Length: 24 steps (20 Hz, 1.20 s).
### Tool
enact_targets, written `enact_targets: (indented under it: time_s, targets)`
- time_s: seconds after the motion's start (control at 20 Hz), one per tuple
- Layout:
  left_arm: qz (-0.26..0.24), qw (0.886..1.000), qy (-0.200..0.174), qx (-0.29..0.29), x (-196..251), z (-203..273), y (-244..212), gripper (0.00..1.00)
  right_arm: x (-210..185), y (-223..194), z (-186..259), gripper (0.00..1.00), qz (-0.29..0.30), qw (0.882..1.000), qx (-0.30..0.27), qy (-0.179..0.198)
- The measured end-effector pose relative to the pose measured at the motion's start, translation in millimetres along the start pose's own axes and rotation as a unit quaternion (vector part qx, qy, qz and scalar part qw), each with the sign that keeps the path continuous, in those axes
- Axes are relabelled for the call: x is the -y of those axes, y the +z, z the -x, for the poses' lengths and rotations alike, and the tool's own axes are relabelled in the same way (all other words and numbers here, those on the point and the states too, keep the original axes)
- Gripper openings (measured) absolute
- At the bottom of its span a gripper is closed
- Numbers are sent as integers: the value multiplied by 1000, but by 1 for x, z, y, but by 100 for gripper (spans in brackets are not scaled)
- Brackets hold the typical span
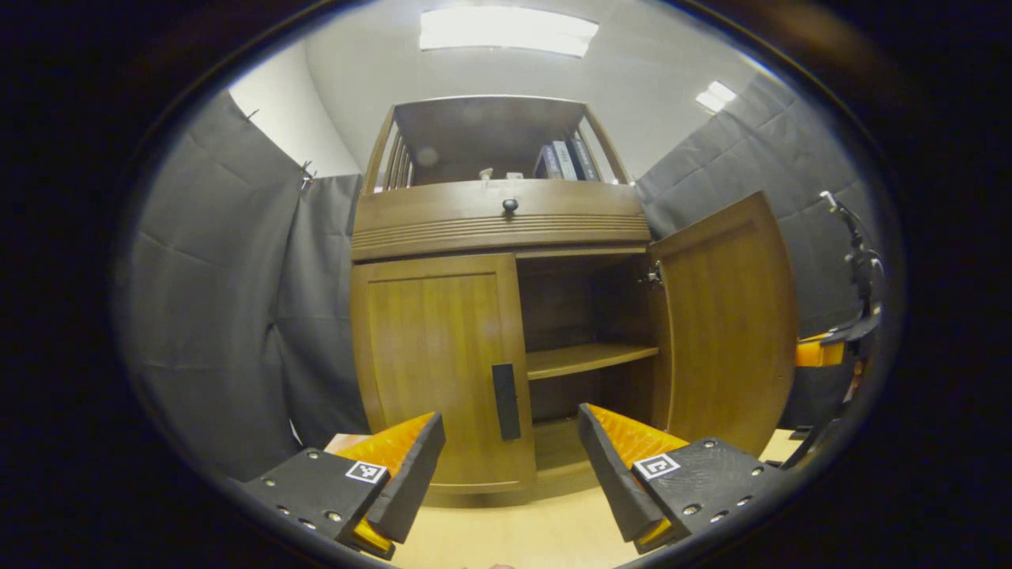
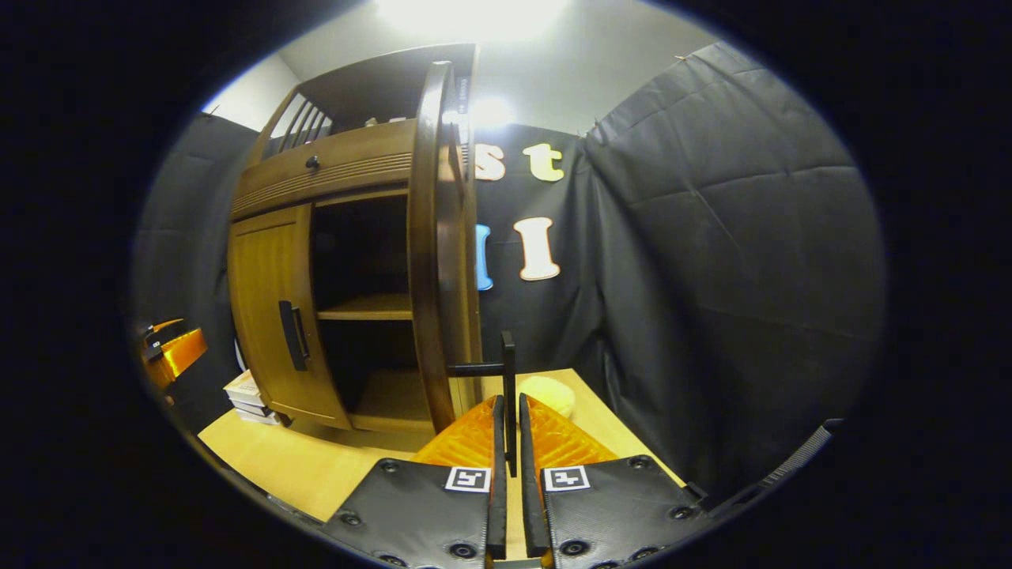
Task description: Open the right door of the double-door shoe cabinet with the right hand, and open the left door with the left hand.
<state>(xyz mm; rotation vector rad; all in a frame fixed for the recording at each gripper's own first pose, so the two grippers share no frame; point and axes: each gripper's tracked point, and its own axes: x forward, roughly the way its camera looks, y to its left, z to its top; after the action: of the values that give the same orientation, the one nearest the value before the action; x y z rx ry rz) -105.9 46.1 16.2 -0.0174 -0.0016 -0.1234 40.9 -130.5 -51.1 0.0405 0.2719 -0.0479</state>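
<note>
While the right hand-held gripper [image 2: 508,411] pinches the right door's handle [image 2: 507,395], the left hand-held gripper [image 1: 510,431] stands spread.

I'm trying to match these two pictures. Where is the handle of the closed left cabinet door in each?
Left gripper view: the left door's handle stands just below centre, on the closed door's right edge, between the open left gripper's fingers.
Right gripper view: the same handle sits left of centre.
Shared landmark: the inner shelf just right of it.

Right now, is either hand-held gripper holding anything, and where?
The right hand-held gripper clamps the open brown wooden door's black bar handle. The left hand-held gripper is open, holding nothing.
</note>
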Motion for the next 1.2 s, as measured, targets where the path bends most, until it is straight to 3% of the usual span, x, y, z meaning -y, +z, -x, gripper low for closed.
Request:
enact_targets:
  time_s: [0.15,0.2,0.3,0.5,0.55,1.0,1.05,1.15,1.2]
  targets:
    - [2,1000,0,3,0,-6,-1,100,16,6,15,11,-14,1000,8,-12]
    - [1,1000,0,4,0,-9,0,100,23,6,20,1,-13,1000,11,-20]
    - [3,1000,4,5,-3,-14,-3,100,26,8,31,24,-13,1000,20,-21]
    - [10,1000,14,-9,-2,-19,-9,100,33,12,45,100,1,999,41,-35]
    - [8,1000,17,-13,-4,-21,-10,100,35,12,47,92,3,998,41,-39]
    - [23,998,33,-48,-7,-26,-27,100,61,-9,61,92,-5,998,14,-68]
    - [29,997,31,-57,-5,-25,-30,100,64,-11,61,97,-7,997,13,-71]
    - [37,995,35,-82,-2,-18,-36,100,67,-14,63,97,-6,997,11,-72]
    - [38,995,38,-88,-2,-15,-36,93,69,-15,63,97,-5,997,10,-71]
